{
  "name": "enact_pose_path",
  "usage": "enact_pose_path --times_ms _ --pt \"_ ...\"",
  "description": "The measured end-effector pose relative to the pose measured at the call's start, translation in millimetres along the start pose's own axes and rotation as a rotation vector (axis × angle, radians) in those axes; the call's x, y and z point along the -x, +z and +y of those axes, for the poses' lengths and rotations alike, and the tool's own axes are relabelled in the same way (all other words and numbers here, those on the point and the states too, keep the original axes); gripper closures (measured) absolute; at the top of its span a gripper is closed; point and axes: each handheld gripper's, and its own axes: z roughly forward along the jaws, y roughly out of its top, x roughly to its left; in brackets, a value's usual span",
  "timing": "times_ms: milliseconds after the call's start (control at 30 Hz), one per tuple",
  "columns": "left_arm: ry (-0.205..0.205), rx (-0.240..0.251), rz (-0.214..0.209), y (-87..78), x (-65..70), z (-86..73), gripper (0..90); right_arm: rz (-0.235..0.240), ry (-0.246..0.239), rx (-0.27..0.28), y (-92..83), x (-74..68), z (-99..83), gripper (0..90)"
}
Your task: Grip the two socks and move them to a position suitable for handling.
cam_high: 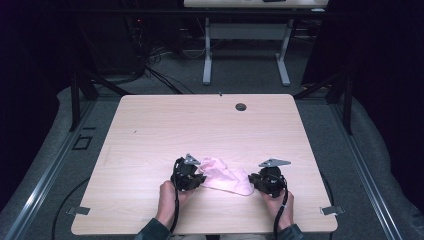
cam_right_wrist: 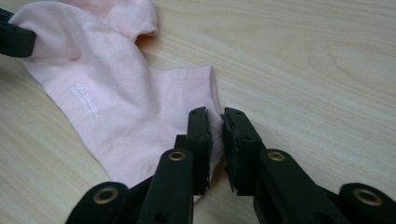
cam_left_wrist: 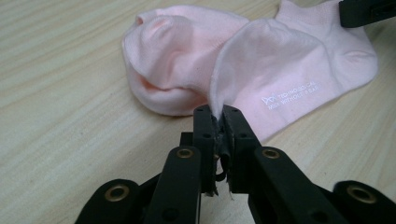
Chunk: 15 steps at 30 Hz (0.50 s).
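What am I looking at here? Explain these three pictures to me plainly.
A person sits at a wooden table, holding a hand-held two-jaw clamp in each hand. The high view looks down from above. The other two come from cameras mounted on each clamp, looking along its black jaws. On the table lies a pink sock, partly bunched. The left gripper is shut on a fold of the sock. The right gripper has the sock's edge between its jaws, with a small gap showing, so a firm pinch there is uncertain.
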Motion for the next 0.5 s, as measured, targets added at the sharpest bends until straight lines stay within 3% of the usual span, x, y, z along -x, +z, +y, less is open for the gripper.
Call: enact_pose_path --times_ms 133,300,367,433,500 --pt "-0.046 0.011 -0.063 -10.8 -1.0 -7.1 87.5 0.036 -0.007 -0.007 -5.7 -6.8 -0.6 82.9" --pt "-0.088 0.003 -0.118 -37.0 2.0 -25.4 87.4 0.114 -0.007 0.009 -28.5 -19.1 -4.7 82.9" --pt "-0.097 -0.013 -0.116 -44.4 3.0 -35.1 87.1 0.131 -0.012 -0.002 -35.1 -24.7 -8.0 82.7" --pt "-0.078 -0.043 -0.070 -47.7 4.7 -43.6 85.5 0.144 -0.021 -0.020 -35.8 -29.2 -12.3 82.0" --pt "-0.076 -0.059 -0.053 -48.4 3.9 -50.5 79.0 0.143 -0.030 -0.061 -32.0 -32.2 -16.7 78.7"
